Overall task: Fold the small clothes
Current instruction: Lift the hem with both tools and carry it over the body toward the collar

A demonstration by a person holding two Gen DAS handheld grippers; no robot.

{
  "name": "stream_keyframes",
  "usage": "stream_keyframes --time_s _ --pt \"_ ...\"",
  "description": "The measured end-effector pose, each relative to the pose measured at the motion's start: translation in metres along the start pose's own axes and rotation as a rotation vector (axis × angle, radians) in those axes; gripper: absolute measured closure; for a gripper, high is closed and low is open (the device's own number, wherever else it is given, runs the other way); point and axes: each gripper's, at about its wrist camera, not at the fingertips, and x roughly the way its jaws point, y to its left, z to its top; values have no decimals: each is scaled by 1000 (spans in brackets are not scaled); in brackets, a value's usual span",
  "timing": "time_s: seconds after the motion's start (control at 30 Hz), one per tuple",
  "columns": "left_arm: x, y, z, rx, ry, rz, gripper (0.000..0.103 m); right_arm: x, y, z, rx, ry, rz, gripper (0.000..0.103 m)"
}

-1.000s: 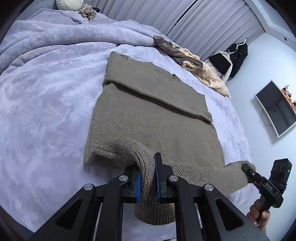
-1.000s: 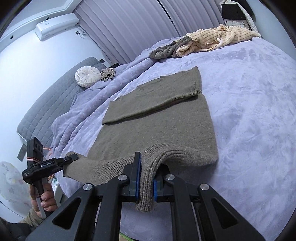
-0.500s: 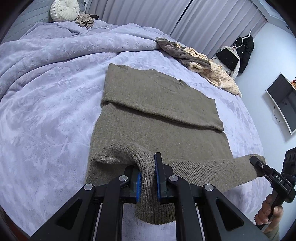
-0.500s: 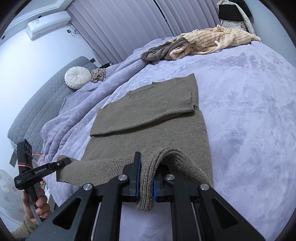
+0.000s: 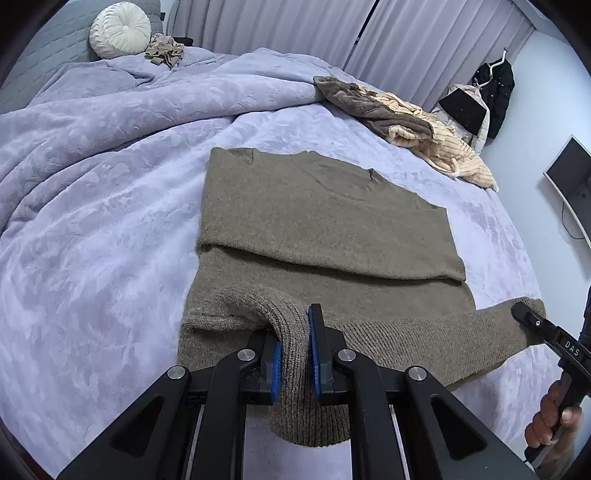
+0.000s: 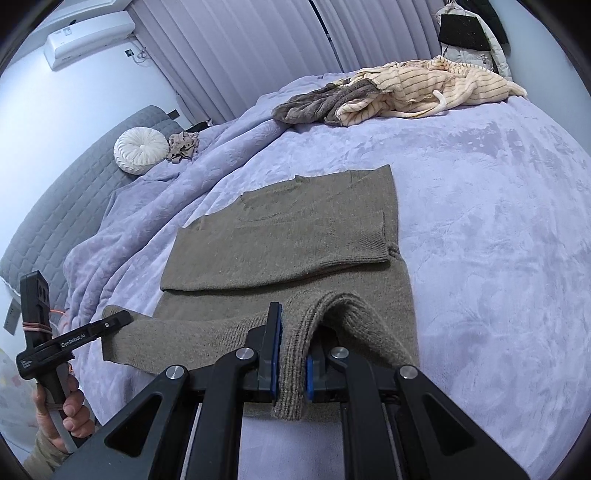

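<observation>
Lying flat on the lavender blanket (image 5: 110, 229) near the middle of the bed: the olive sweater (image 5: 325, 221), sleeves folded across its chest, ribbed hem lifted off the bedding at the near edge. Left gripper (image 5: 294, 354) clamping, jaws together, on one corner of that hem; right gripper (image 6: 291, 363) pinching shut on the other corner, fabric hanging down between the blue pads (image 6: 309, 376). Hem stretching taut between the two grips, sagging slightly in the middle.

Leaving wide open blanket on either side of the sweater and beyond its collar. Sitting well apart, toward the far edge: a heap of grey and cream striped clothes (image 6: 399, 92). Bunching up along the left side, a thick fold of the blanket, near but not touching the sweater. Resting by the grey headboard (image 6: 48, 206): a round white pillow (image 6: 140, 149) with a small beige crumpled cloth (image 6: 183, 146) just beside it.

Hanging behind the bed, pale pleated curtains (image 6: 258, 51); mounted high on the wall, an air conditioner (image 6: 88, 35); showing at the right wall, a screen (image 5: 570, 184) and dark coats (image 5: 495, 96) on a rack.
</observation>
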Motion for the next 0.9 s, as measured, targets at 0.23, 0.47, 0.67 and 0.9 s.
stream_keyframes --time_s 0.23,0.47,0.67,0.9 --pt "10 -2 17 6 2 23 89 12 -1 15 -5 6 6 92" --pt "18 -6 32 14 -5 34 89 19 -5 30 -3 -3 2 92" --pt "26 -4 49 -14 -11 32 89 27 -1 47 -9 -17 3 92" --pt "38 0 72 -37 -15 36 89 46 2 70 -18 -22 -5 92"
